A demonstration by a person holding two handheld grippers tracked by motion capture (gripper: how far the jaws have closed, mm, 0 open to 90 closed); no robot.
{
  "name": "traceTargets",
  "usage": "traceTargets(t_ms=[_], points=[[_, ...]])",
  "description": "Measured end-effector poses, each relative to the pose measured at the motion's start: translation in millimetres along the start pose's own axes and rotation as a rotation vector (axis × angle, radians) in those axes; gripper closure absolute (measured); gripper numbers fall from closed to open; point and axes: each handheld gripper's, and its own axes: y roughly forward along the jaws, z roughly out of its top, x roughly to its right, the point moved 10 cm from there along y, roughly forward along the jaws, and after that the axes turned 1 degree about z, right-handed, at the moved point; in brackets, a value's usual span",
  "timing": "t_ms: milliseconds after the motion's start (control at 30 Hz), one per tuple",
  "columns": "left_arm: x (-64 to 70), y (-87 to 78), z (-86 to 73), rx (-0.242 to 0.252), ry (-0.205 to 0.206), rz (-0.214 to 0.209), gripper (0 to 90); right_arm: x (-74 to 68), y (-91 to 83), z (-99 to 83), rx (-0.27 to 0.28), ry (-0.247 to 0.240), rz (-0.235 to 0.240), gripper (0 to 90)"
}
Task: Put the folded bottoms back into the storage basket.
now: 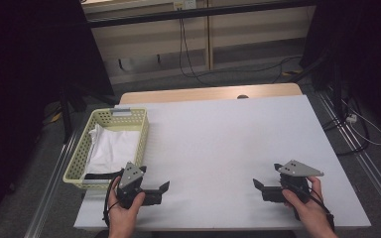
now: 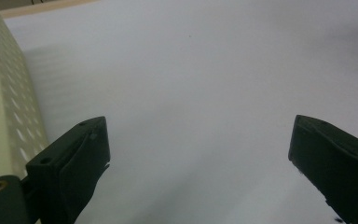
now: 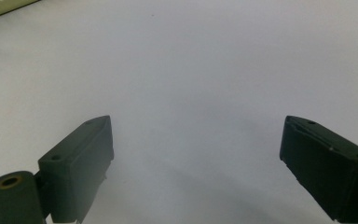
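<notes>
Near the front edge of the white-covered worktop (image 1: 218, 144), two hand-held black claws rest low over the surface, well apart from each other. At the left, the left claw (image 1: 155, 184) sits in the person's left hand (image 1: 125, 213), just beside the near right corner of a pale yellow-green perforated plastic basket (image 1: 82, 148). Its jaws are spread wide with nothing between them; the left gripper view shows only bare white surface in the gap and the basket's holed wall (image 2: 4, 107) running along the left edge. Inside the basket lies a crumpled white cloth (image 1: 111, 146), untouched by either claw. At the right, the right claw (image 1: 265, 179) is held in the person's right hand (image 1: 310, 208), its jaws likewise spread wide and holding nothing, pointing toward the middle of the worktop. A grey three-cornered plate tops each claw. Beyond the far edge, a strip of bare wood (image 1: 208, 92) shows.
</notes>
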Motion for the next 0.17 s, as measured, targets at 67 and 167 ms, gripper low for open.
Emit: traceTargets(t_ms=[67, 167], points=[[1.1, 0.0, 0.5, 0.002, 0.000, -0.005, 5.3, -1.2, 0.1, 0.2, 0.000, -0.001, 0.006, 8.8], [2.9, 0.8, 0.1, -0.003, 0.009, -0.013, 5.3, -1.8, 1.1, -0.7, -0.004, -0.008, 0.008, 8.6]])
